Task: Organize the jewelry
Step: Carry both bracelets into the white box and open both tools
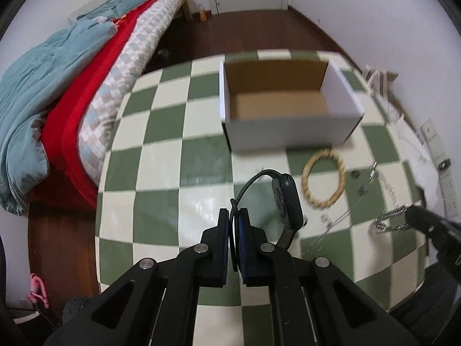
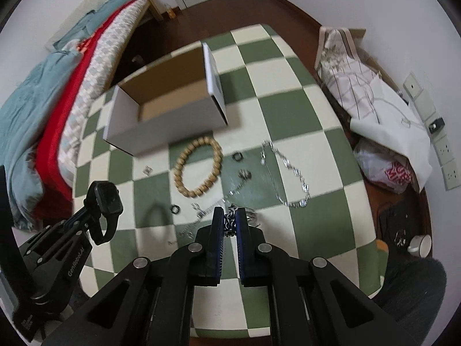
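My left gripper [image 1: 234,216] is shut on the strap of a black smartwatch [image 1: 286,199] and holds it above the checkered table; it also shows in the right wrist view [image 2: 105,199]. My right gripper [image 2: 230,216] is shut on a silver chain bracelet [image 2: 230,220], low over the table; the bracelet also shows in the left wrist view [image 1: 390,220]. An open, empty cardboard box [image 1: 285,98] stands at the far side, also in the right wrist view [image 2: 164,98]. A wooden bead bracelet [image 2: 198,168], a crystal necklace [image 2: 288,170], a thin chain [image 2: 219,204] and small rings [image 2: 245,174] lie on the table.
The table has a green and cream checkered cloth [image 2: 288,109]. A bed with red and blue bedding [image 1: 57,86] lies to the left. Bags and cloth [image 2: 371,106] are piled by the wall on the right, with wall sockets [image 2: 449,173].
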Action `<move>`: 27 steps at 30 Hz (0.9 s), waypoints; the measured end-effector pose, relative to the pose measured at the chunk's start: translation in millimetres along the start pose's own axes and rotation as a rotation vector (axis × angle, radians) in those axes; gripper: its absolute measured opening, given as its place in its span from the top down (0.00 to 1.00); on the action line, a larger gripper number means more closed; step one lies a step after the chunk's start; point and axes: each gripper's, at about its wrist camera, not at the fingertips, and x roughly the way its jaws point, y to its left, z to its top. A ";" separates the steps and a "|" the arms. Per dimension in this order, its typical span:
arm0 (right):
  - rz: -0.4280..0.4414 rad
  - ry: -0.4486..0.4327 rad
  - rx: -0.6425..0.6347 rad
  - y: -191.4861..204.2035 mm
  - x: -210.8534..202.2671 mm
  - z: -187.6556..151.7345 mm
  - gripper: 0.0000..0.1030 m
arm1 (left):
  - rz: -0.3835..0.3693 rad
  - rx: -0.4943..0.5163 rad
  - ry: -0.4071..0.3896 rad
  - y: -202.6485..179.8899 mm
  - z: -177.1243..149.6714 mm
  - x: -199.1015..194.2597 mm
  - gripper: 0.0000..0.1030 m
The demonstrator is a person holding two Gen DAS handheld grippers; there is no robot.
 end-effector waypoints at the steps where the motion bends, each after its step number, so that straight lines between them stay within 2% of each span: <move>1: 0.004 -0.012 -0.005 2.9 -4.7 3.1 0.92 | -0.004 -0.006 -0.015 0.6 5.1 -5.5 0.96; 10: 0.059 -0.122 -0.061 32.1 -48.3 61.5 0.92 | -0.033 -0.068 -0.122 8.4 66.8 -35.5 0.96; 15: 0.073 -0.170 -0.096 52.1 -59.3 103.9 0.92 | -0.044 -0.089 -0.137 14.3 104.5 -30.0 0.96; 18: 0.087 -0.160 -0.099 61.1 -50.4 132.5 0.92 | -0.056 -0.103 -0.109 18.2 123.1 -13.1 0.96; 22: 0.098 -0.086 -0.096 68.8 -15.2 164.4 0.92 | -0.090 -0.111 -0.027 20.1 141.0 23.7 0.96; 27: 0.089 0.014 -0.091 72.2 35.9 184.4 0.92 | -0.135 -0.131 0.087 21.8 149.9 72.1 0.96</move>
